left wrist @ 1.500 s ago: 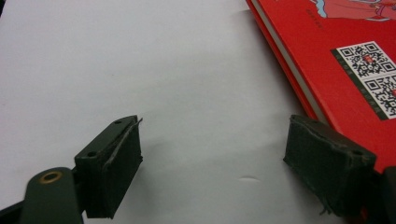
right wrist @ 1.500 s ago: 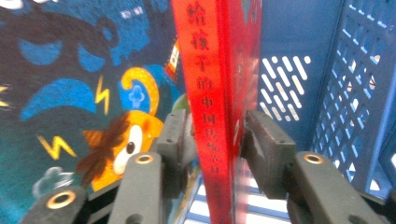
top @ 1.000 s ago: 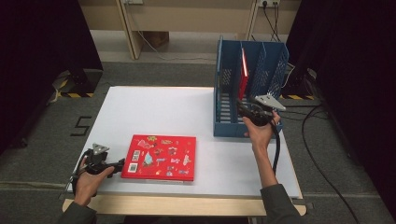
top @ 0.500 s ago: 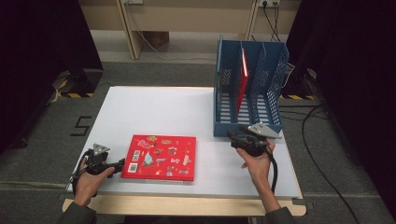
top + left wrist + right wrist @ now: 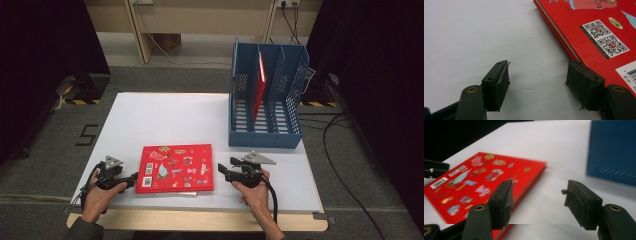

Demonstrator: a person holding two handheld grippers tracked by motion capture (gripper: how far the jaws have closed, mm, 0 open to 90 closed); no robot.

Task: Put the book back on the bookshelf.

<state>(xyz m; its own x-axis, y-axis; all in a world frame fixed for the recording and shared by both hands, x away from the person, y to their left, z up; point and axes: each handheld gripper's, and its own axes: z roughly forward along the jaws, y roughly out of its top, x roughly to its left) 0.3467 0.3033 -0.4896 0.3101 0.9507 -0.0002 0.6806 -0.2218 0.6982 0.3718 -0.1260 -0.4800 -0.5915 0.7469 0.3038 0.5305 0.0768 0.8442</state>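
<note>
A: Right gripper point(image 5: 223, 172) has come back and down from the rack point(image 5: 265, 137) to the right edge of the book point(image 5: 175, 168). Jaws spread, a bit wider than a second ago, nothing between them. In the right gripper view they straddle bare table point(image 5: 554, 195) just off the book's point(image 5: 486, 180) edge.

B: Left?

A: Left gripper point(image 5: 131, 181) has hardly moved, sits at the book's left edge. Jaws have just been closing, about half as wide as they were. In the left gripper view there's a clear gap and bare table point(image 5: 474, 37) in it. One pad overlaps the book's point(image 5: 599, 37) corner; contact, can't tell. No pinch yet.

B: So what step?

A: My read: right is done at the rack and both are lining up on the flat book, one per side. Likely a two-sided lift to file it. Book lies flat near the front of the table point(image 5: 175, 115), cover up, between the two grippers.

B: Rack contents?

A: Three slots. One red book point(image 5: 259, 92) stands upright in the left slot, leaning on the divider. Middle and right slots look empty.

B: Risk?

A: Flat hardcover; the pads need an edge to get under.
</note>
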